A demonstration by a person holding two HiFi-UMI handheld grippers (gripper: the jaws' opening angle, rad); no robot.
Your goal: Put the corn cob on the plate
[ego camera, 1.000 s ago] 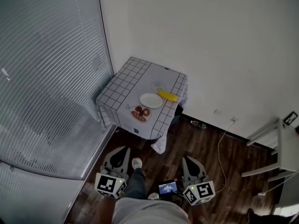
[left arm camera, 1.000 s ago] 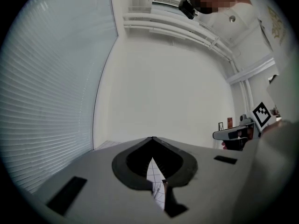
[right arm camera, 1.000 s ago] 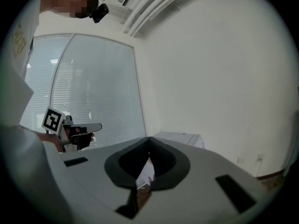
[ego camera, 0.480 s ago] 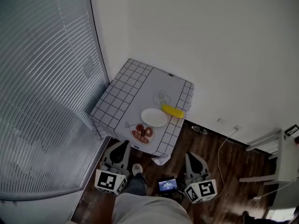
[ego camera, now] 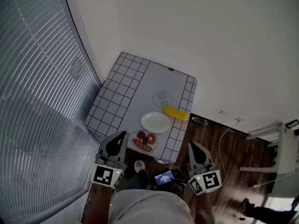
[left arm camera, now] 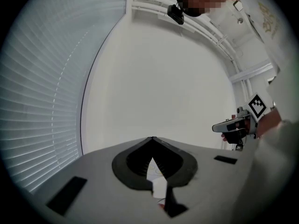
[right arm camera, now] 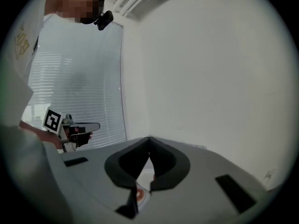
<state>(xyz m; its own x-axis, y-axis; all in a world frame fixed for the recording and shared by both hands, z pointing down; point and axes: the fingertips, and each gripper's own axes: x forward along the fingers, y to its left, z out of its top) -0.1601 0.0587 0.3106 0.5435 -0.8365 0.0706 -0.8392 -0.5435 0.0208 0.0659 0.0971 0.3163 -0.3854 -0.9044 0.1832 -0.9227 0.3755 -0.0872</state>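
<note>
In the head view a yellow corn cob [ego camera: 176,113] lies on the grid-patterned table [ego camera: 122,85], near its right edge. It sits just right of an empty white plate [ego camera: 156,122]. A second plate with red food [ego camera: 145,141] is at the table's near edge. My left gripper [ego camera: 121,136] is shut and empty, beside the table's near left corner. My right gripper [ego camera: 191,146] is shut and empty too, off the near right corner, short of the corn. In the left gripper view the closed jaws of the left gripper [left arm camera: 153,142] point level at the wall; the right gripper [right arm camera: 149,141] looks the same.
Window blinds [ego camera: 32,92] fill the left side and a white wall [ego camera: 210,41] stands behind the table. A clear glass dish [ego camera: 161,97] lies behind the plate. A cable [ego camera: 224,134] runs over the wood floor; a white rack [ego camera: 275,148] stands at the right.
The table has come closer and lower in the head view as the person stepped toward it. Both grippers, still shut, now flank its near edge.
</note>
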